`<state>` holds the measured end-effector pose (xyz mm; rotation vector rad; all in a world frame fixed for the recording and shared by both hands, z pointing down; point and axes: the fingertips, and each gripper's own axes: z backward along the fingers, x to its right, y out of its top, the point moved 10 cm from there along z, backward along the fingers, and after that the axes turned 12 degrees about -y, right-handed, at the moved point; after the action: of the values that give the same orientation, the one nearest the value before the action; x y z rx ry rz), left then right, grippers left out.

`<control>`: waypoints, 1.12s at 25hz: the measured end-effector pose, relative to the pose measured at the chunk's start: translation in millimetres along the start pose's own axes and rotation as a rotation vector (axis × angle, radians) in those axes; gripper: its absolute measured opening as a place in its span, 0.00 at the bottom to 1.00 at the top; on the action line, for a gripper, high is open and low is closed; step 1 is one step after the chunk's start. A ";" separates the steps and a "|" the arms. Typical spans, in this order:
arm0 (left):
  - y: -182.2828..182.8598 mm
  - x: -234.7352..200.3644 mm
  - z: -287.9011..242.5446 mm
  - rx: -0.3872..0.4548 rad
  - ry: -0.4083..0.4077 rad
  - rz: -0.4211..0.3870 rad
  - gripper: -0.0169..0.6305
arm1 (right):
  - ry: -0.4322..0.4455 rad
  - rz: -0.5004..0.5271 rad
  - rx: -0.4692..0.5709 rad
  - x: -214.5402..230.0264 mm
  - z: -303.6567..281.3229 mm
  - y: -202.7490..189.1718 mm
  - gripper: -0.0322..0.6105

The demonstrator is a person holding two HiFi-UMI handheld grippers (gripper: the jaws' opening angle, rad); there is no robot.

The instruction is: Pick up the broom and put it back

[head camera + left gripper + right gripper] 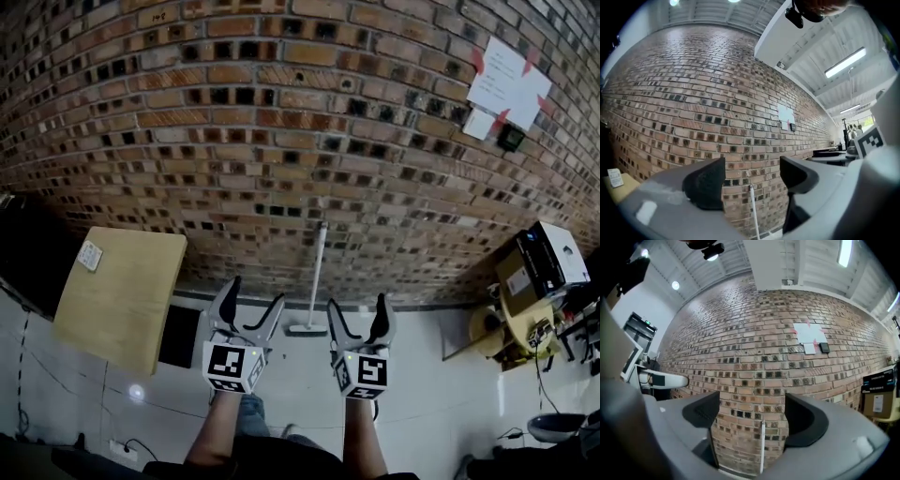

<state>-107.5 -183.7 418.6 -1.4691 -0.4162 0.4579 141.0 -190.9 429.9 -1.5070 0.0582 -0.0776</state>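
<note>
Ahead, brick wall (281,141), broom (315,281) (white floor (431,394))

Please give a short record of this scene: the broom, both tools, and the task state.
broom: stands against brick wall, head on floor
left tool: open, empty, short of the broom
right tool: open, empty, short of the broom
wooden table: left of the broom
task state: broom not yet grasped

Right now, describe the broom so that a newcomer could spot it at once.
Start at the long brick wall. At its foot, between the wooden table on the left and the cardboard box on the right, the broom stands against it, head on the pale floor. It is the only thin pale pole against the bricks.
</note>
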 end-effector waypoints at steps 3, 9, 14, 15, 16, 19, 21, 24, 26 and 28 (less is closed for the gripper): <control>6.0 34.6 19.4 -0.023 0.007 -0.028 0.59 | 0.026 -0.027 -0.024 13.0 29.0 -0.9 0.72; 31.7 53.1 47.3 -0.002 0.027 -0.055 0.59 | 0.045 0.007 0.007 11.7 60.0 29.9 0.70; 44.0 54.5 57.0 0.029 0.013 -0.077 0.59 | 0.027 0.027 0.016 4.2 71.4 40.2 0.64; 45.5 53.6 60.2 0.032 0.009 -0.080 0.59 | 0.029 0.035 0.021 -0.4 74.1 42.1 0.63; 46.1 52.3 63.1 0.032 0.005 -0.081 0.59 | 0.031 0.041 0.024 -5.3 76.2 43.2 0.63; 45.3 47.2 73.3 0.025 0.004 -0.081 0.59 | 0.039 0.033 0.013 -18.6 80.0 39.5 0.63; 45.2 41.4 79.5 0.024 0.005 -0.082 0.59 | 0.044 0.030 0.012 -28.1 80.8 37.4 0.63; 44.7 32.2 87.5 0.024 0.010 -0.080 0.59 | 0.049 0.032 0.013 -40.8 80.3 37.1 0.63; 44.1 26.0 91.5 0.021 0.014 -0.079 0.59 | 0.050 0.032 0.015 -47.6 79.0 38.1 0.63; 44.1 21.1 94.3 0.019 0.016 -0.077 0.59 | 0.050 0.033 0.017 -52.7 78.1 39.9 0.63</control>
<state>-141.6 -90.8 380.1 -1.4322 -0.4525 0.3877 95.9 -106.1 394.5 -1.4865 0.1219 -0.0896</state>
